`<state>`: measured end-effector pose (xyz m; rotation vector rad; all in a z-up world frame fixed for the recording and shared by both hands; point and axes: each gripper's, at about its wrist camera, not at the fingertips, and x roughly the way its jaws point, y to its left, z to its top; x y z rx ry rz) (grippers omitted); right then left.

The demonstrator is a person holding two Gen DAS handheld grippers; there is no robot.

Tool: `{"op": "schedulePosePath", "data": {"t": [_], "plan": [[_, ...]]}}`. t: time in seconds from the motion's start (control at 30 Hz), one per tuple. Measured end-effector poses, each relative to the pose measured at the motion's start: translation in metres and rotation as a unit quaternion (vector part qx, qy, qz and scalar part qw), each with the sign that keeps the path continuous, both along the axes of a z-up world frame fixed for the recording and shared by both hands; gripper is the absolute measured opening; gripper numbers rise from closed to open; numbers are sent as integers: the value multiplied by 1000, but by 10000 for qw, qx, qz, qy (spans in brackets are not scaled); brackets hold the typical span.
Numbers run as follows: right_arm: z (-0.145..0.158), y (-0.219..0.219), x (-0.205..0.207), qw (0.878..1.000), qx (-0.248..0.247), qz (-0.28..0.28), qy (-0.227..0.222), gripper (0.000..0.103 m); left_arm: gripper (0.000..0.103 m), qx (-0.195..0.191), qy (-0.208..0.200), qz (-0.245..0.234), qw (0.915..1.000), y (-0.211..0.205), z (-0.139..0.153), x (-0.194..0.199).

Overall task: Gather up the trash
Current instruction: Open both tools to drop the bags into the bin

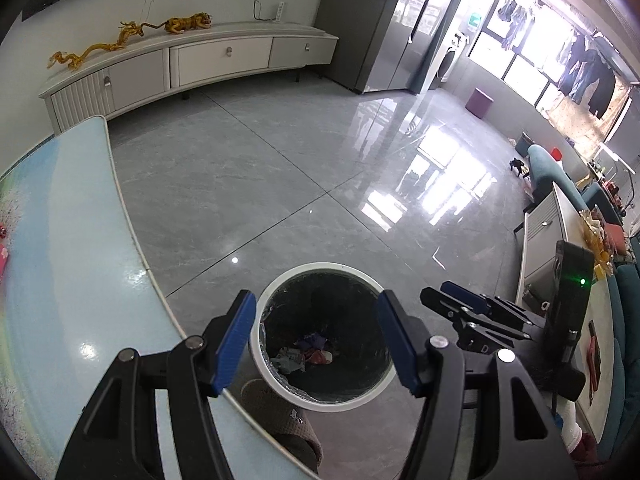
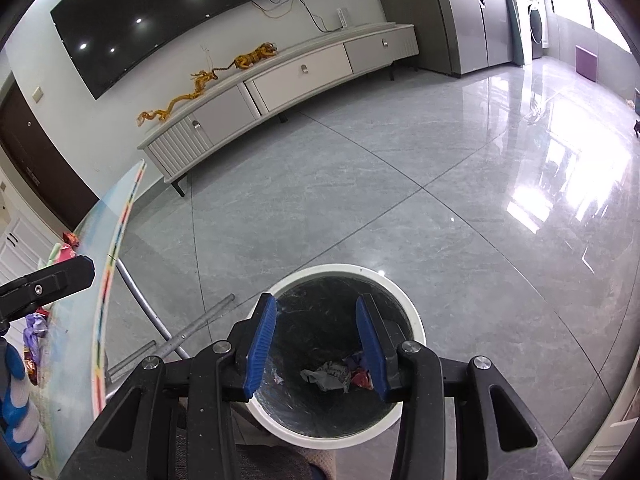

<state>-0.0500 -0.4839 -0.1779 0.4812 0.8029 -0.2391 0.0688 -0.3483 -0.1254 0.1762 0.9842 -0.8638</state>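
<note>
A round white trash bin (image 1: 280, 388) with a dark liner stands on the floor by the table; it also shows in the right wrist view (image 2: 416, 320). Crumpled wrappers (image 1: 298, 356) lie at its bottom, also seen in the right wrist view (image 2: 332, 374). My left gripper (image 1: 316, 344) is open and empty above the bin. My right gripper (image 2: 316, 344) is open and empty above the bin too, and shows at the right of the left wrist view (image 1: 460, 300). More wrappers (image 2: 34, 344) lie on the table at the left.
A light blue table (image 1: 60, 280) runs along the left, with metal legs (image 2: 176, 340) underneath. A white TV cabinet (image 1: 200, 64) stands against the far wall. A low table and a teal sofa (image 1: 548, 168) are at the right. Grey tiled floor (image 1: 280, 168) lies between.
</note>
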Motion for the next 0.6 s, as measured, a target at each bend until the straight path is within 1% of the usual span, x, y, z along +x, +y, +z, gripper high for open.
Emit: {"op": "schedulePosePath", "data": {"t": [0.3, 0.43, 0.6], "plan": [[34, 23, -6, 9990, -151, 119, -403, 39, 61, -215, -442, 597, 9970, 67, 33, -3], [53, 36, -7, 9977, -234, 207, -594, 39, 61, -319, -621, 950, 9930, 102, 49, -1], [77, 56, -7, 9952, -378, 364, -827, 39, 61, -408, -833, 1435, 9853, 159, 62, 2]]}}
